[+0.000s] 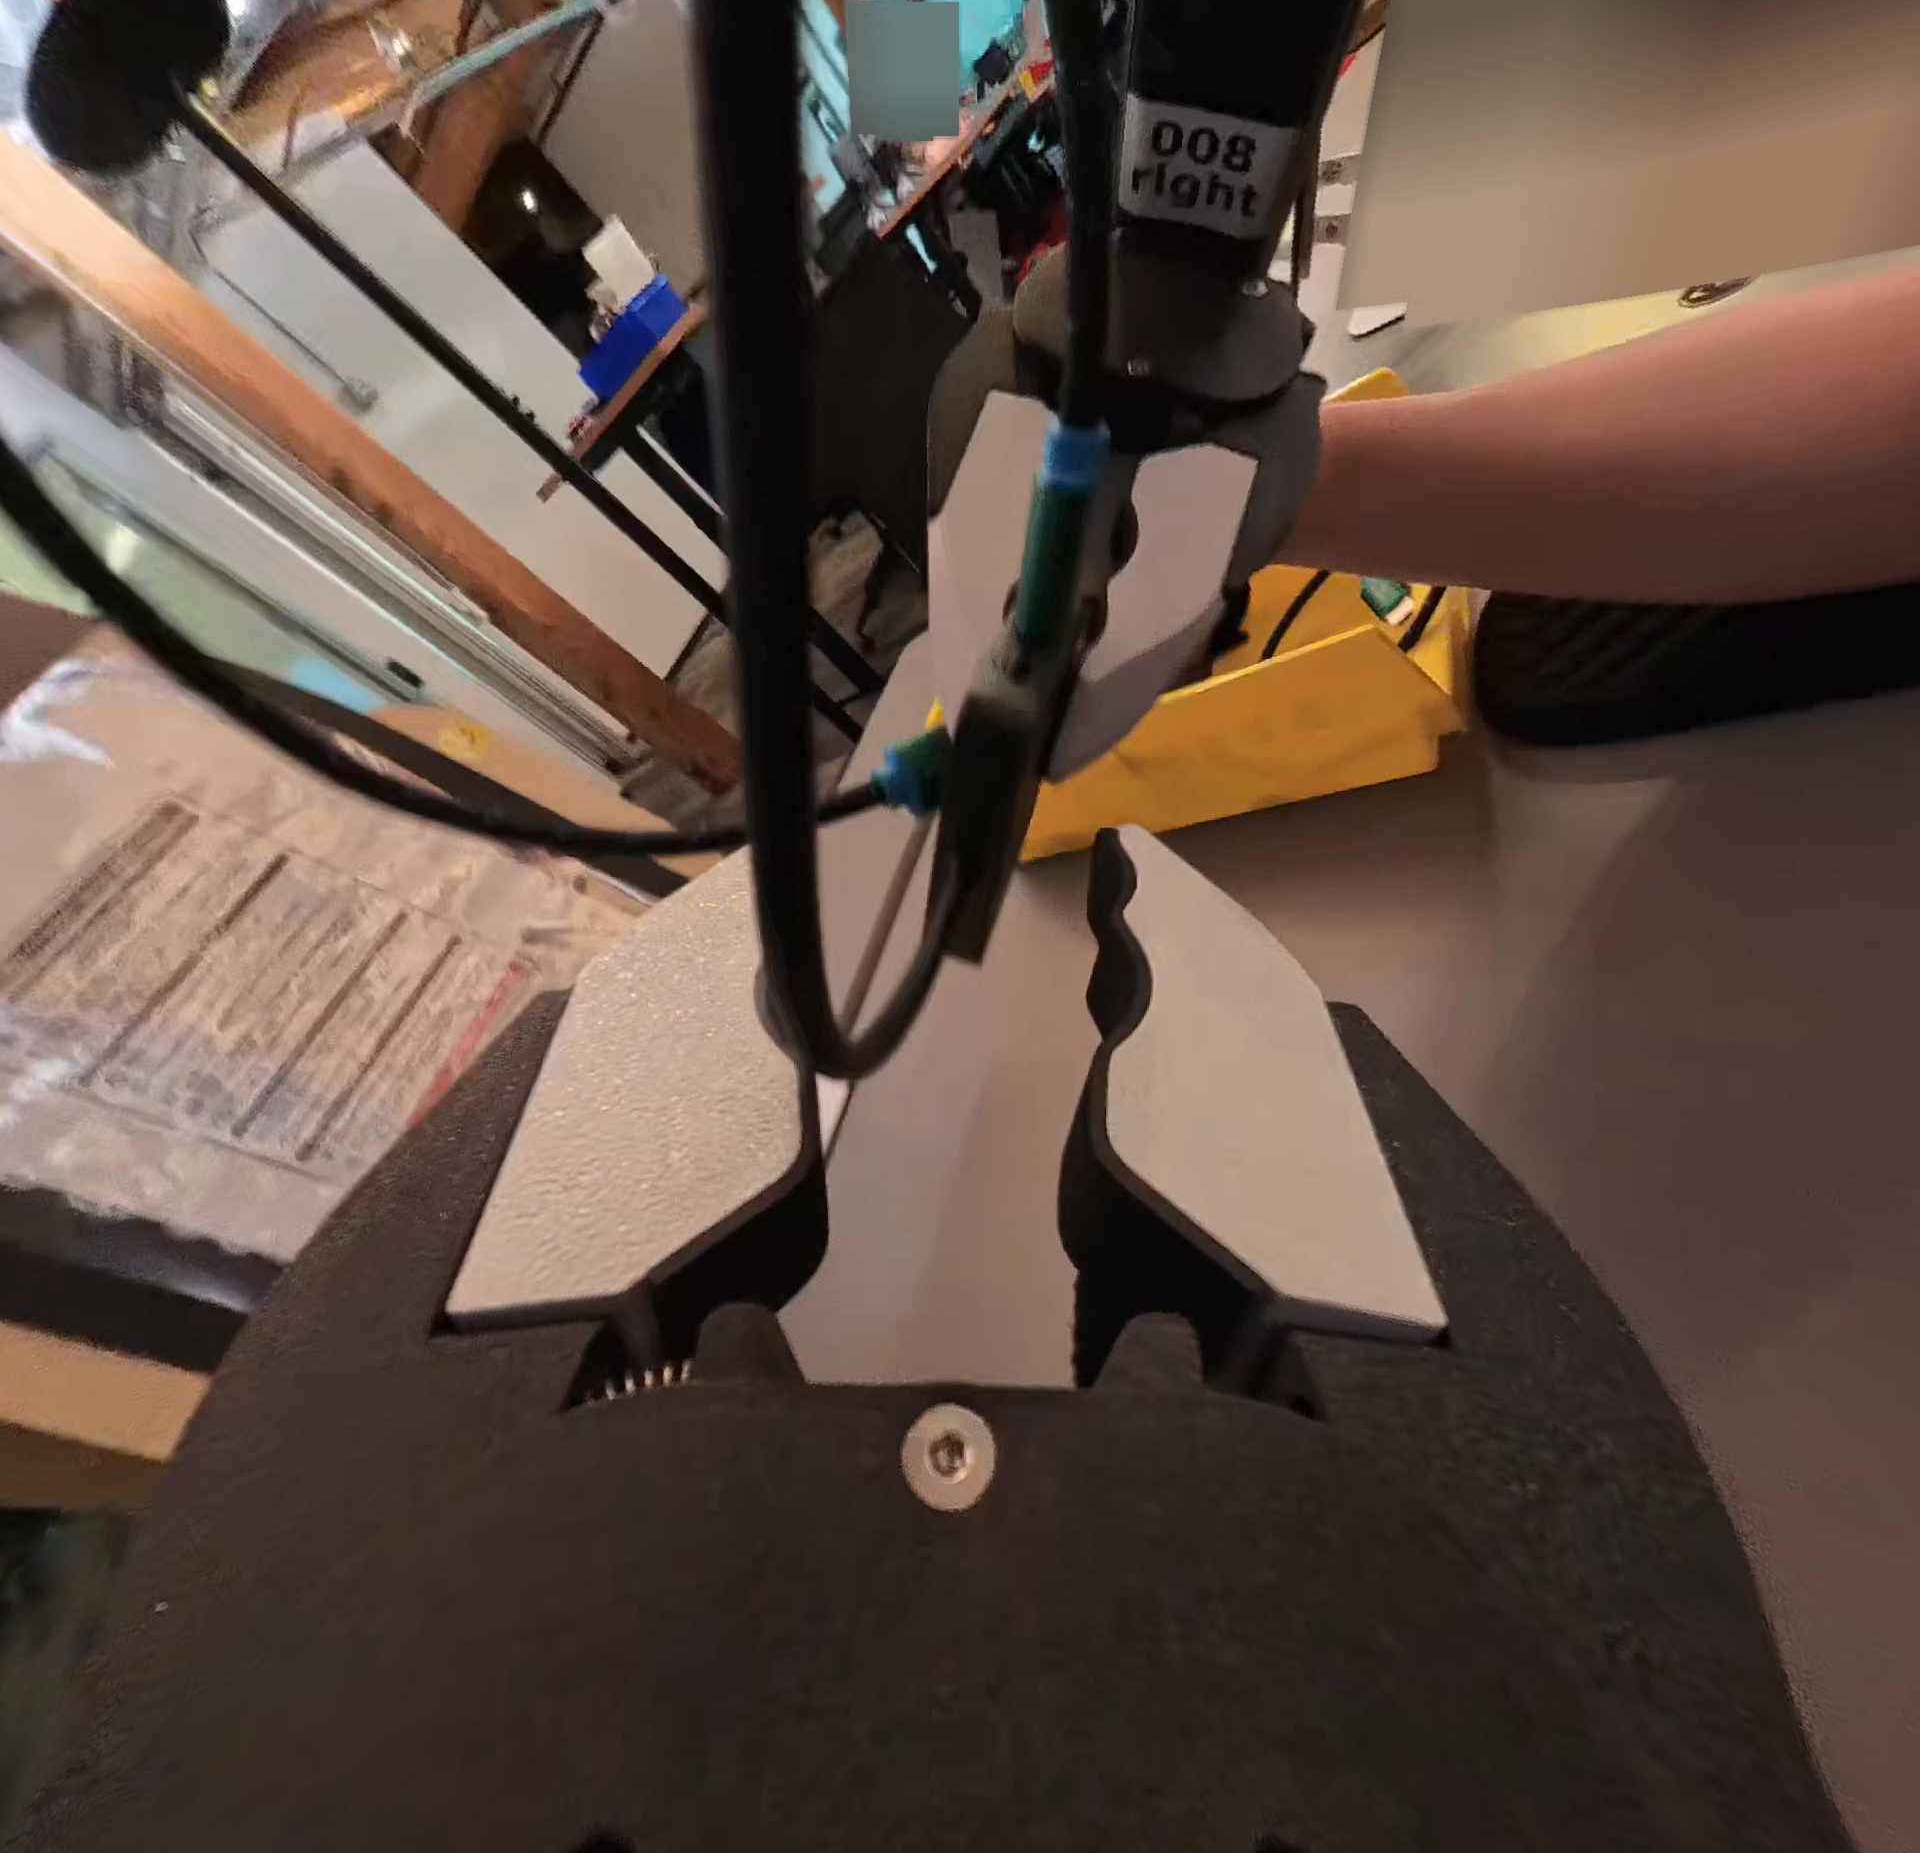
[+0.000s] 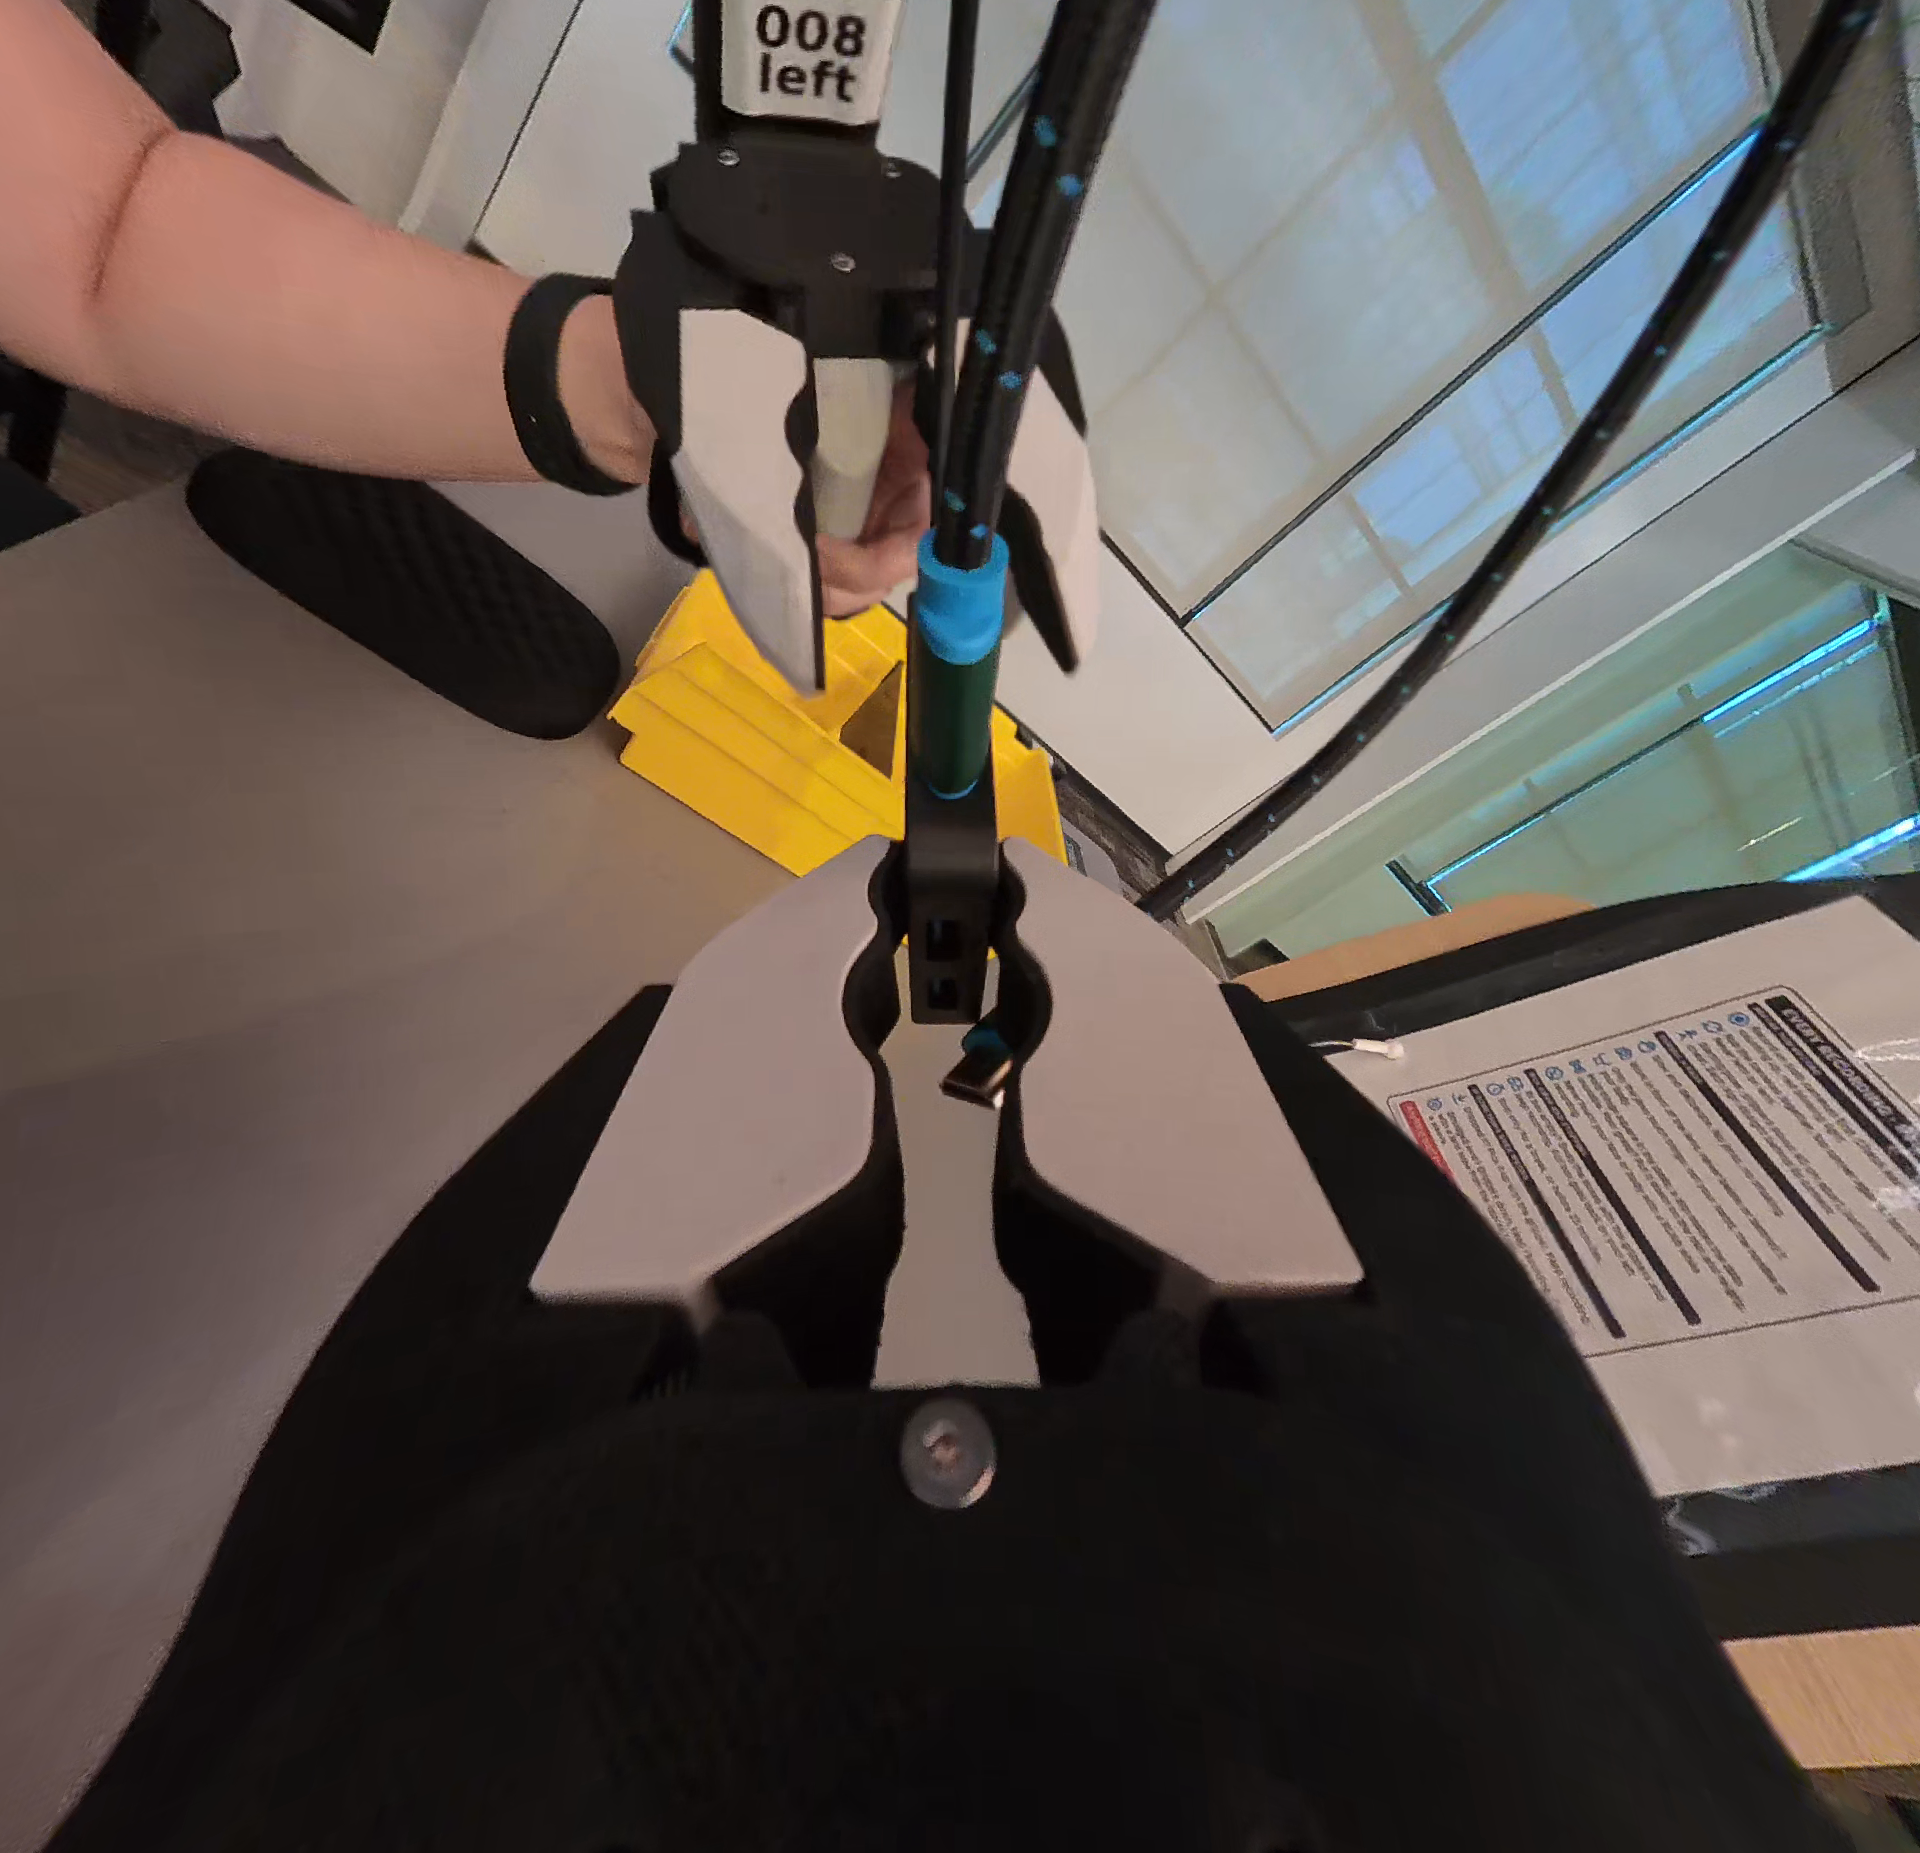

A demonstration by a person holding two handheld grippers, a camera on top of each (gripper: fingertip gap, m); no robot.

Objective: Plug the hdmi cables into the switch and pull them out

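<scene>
Right tool [image 2: 943, 956] pinching switch [image 2: 943, 930], long axis along fingers; left tool [image 1: 940, 972] spread

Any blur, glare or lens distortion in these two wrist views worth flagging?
Left wrist view: strong wide-angle bending of the background, motion blur on the plastic-wrapped sheet, and the switch is slightly soft. Right wrist view: sharper, the switch is crisp in the right tool; the bright windows show no clipping glare.
</scene>
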